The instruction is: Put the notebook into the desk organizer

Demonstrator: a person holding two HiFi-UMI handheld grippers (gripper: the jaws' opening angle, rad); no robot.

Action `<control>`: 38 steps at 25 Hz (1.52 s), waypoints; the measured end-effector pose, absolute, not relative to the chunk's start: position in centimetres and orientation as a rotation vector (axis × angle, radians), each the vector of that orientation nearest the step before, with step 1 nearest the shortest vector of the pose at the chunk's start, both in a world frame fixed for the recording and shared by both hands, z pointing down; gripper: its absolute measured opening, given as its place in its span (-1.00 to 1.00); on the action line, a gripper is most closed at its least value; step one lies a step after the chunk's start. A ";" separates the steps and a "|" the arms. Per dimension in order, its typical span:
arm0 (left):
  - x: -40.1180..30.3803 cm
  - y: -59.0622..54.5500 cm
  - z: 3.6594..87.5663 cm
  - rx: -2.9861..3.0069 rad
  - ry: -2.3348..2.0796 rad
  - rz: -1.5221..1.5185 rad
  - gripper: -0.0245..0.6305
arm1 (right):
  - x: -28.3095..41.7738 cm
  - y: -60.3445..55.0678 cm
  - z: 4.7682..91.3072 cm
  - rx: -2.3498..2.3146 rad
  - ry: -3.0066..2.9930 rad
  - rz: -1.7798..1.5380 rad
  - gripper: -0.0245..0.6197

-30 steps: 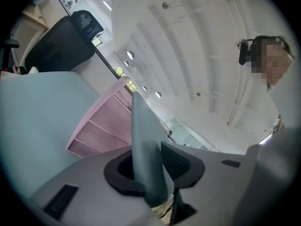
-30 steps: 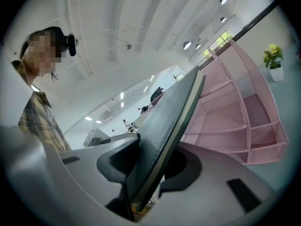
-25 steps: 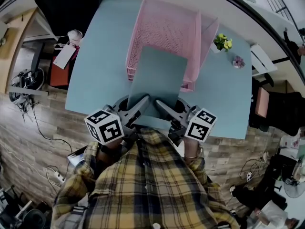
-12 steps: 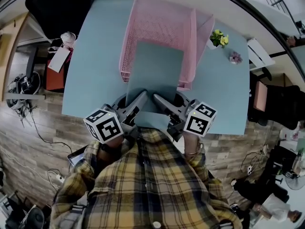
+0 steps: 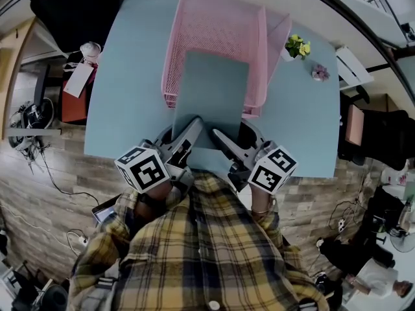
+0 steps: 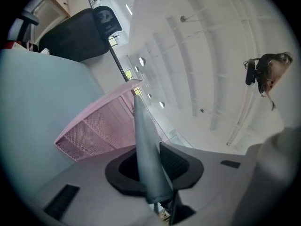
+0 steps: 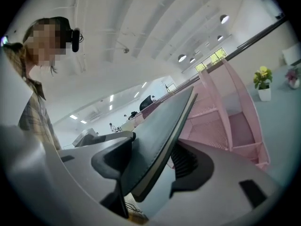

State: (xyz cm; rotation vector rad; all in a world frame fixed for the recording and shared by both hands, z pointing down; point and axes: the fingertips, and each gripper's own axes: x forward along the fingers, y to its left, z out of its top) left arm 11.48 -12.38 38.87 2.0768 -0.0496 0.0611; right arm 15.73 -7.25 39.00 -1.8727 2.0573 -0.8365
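A grey-teal notebook [image 5: 211,89] is held out flat, its far end over the pink mesh desk organizer [image 5: 194,18] at the back of the table. My left gripper [image 5: 193,127] is shut on the notebook's near left edge, its jaws still closing. In the left gripper view both pads press the notebook [image 6: 143,145], with the organizer [image 6: 101,126] beyond. My right gripper [image 5: 219,136] is at the near right edge with its jaws opening. In the right gripper view the notebook [image 7: 164,131] leans on one pad of that gripper [image 7: 153,161] and stands clear of the other.
The light blue table [image 5: 130,76] carries a small pot of yellow flowers [image 5: 298,46] and a tiny pink flower [image 5: 321,73] to the right of the organizer. A black chair [image 5: 71,5] stands at the far left, another chair [image 5: 376,141] at the right. Cables lie on the floor at the left.
The notebook and both grippers have edged a little forward toward the organizer. The left gripper's fingers reach further along the notebook.
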 end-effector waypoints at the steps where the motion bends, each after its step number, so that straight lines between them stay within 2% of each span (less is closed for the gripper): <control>1: 11.5 -12.4 38.9 2.075 -0.049 0.062 -0.66 | 15.7 -6.9 39.0 -1.892 2.059 -0.816 -0.15; 10: 11.5 -12.3 38.9 2.070 -0.047 0.070 -0.66 | 14.7 -4.1 38.6 -2.074 2.132 -0.648 -0.07; 31: 11.7 -12.4 38.8 2.035 -0.054 0.071 -0.65 | 13.1 -3.1 39.0 -2.390 2.361 -0.329 -0.06; 38: 11.6 -12.3 38.5 2.199 -0.051 0.101 -0.49 | 13.1 -3.6 38.1 -2.387 2.312 -0.308 -0.05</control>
